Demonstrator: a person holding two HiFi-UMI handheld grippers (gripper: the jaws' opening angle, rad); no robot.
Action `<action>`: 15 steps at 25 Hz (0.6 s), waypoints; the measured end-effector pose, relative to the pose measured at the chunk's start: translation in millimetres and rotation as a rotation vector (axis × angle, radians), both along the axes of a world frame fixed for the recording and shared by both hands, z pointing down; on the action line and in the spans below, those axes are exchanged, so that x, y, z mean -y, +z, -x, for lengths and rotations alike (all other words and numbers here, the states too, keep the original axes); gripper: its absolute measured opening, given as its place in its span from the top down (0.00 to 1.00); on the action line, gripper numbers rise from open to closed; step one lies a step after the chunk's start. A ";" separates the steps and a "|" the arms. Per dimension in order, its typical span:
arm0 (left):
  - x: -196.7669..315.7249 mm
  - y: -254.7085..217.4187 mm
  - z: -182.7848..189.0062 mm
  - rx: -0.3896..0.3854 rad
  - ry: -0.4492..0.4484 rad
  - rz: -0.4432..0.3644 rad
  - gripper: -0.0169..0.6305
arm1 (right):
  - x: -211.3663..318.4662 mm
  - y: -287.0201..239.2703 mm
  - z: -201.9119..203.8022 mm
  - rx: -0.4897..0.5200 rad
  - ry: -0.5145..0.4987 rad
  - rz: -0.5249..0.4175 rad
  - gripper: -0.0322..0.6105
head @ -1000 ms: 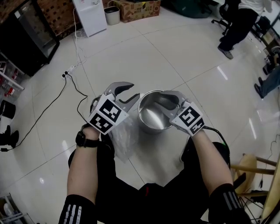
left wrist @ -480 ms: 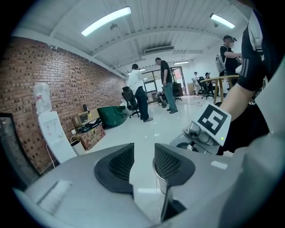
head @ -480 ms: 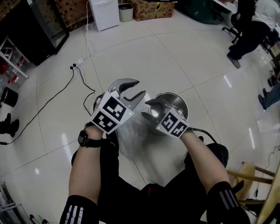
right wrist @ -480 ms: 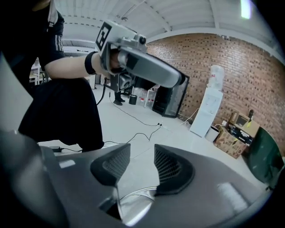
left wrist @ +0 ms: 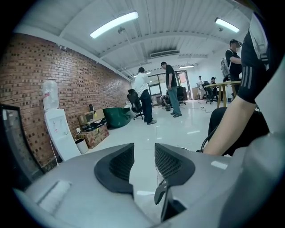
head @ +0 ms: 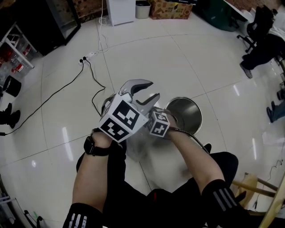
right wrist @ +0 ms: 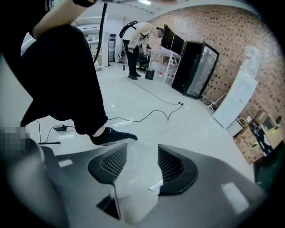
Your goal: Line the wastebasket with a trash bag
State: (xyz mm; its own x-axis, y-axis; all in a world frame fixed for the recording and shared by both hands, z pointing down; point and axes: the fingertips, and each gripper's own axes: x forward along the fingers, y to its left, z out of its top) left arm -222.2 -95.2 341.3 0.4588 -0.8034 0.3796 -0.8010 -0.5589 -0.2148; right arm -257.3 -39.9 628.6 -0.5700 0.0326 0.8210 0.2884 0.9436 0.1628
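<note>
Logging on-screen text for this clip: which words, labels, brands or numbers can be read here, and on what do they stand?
No text here can be read.
Cardboard box: printed, but too small and blurred to read.
Marker cubes: black-and-white square patterns only, no letters or numbers.

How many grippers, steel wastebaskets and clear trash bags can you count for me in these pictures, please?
Grippers: 2, the left gripper and the right gripper
Wastebaskets: 1, the steel wastebasket
Trash bags: 1, the clear trash bag
Total: 4
</note>
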 end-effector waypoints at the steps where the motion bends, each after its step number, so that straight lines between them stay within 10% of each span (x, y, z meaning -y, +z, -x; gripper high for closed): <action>1: -1.6 -0.6 0.3 -0.004 0.003 0.000 0.76 | -1.5 12.2 3.0 -0.031 -0.011 0.000 0.59; 15: -11.5 -2.1 33.8 -0.075 -0.047 0.010 0.76 | 0.8 51.4 14.8 -0.123 0.012 -0.034 0.55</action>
State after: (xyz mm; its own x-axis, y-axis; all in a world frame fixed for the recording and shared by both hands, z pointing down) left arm -256.0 -83.7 339.2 0.4479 -0.8211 0.3537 -0.8400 -0.5220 -0.1481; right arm -272.1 -40.8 680.0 -0.4650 -0.0027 0.8853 0.2966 0.9417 0.1587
